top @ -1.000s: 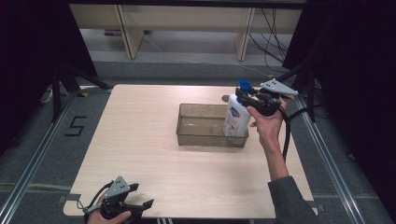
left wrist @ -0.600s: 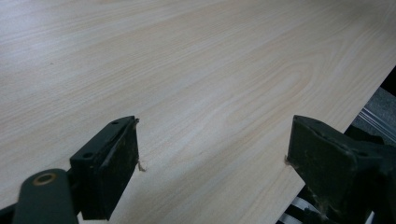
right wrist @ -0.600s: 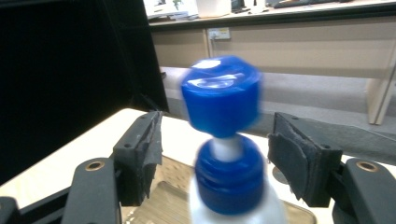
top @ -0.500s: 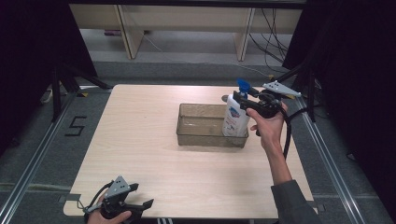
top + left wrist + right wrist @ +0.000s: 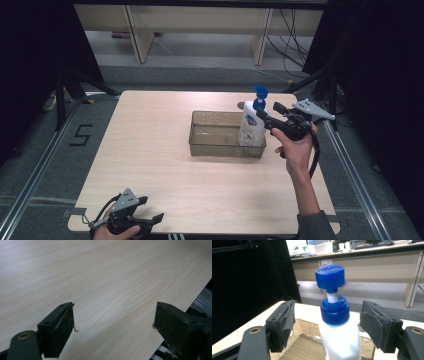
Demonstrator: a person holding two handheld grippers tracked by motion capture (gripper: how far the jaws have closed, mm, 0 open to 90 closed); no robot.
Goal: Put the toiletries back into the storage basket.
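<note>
A white pump bottle [image 5: 251,129] with a blue pump head stands upright at the right end of a clear smoky plastic bin [image 5: 220,149] on the light wood table [image 5: 150,150]. My right gripper [image 5: 268,111] sits just right of the bottle's neck. Its jaws have just been opening and are now open. In the right gripper view the bottle [image 5: 339,337] stands between the pads [image 5: 285,320] with a gap on each side of my right gripper [image 5: 329,316]. My left gripper [image 5: 151,210] rests open at the table's near left corner, with bare wood between the jaws of the left gripper [image 5: 113,320].
The bin holds nothing else that I can see. Wooden desk legs and cables stand on the floor beyond the table's far edge. Dark curtains hang on both sides. The table's near edge [image 5: 180,310] runs close to my left gripper.
The right gripper has opened off the bottle and drawn back a little to the right. The bottle stays standing in the bin. The left gripper has not moved.
</note>
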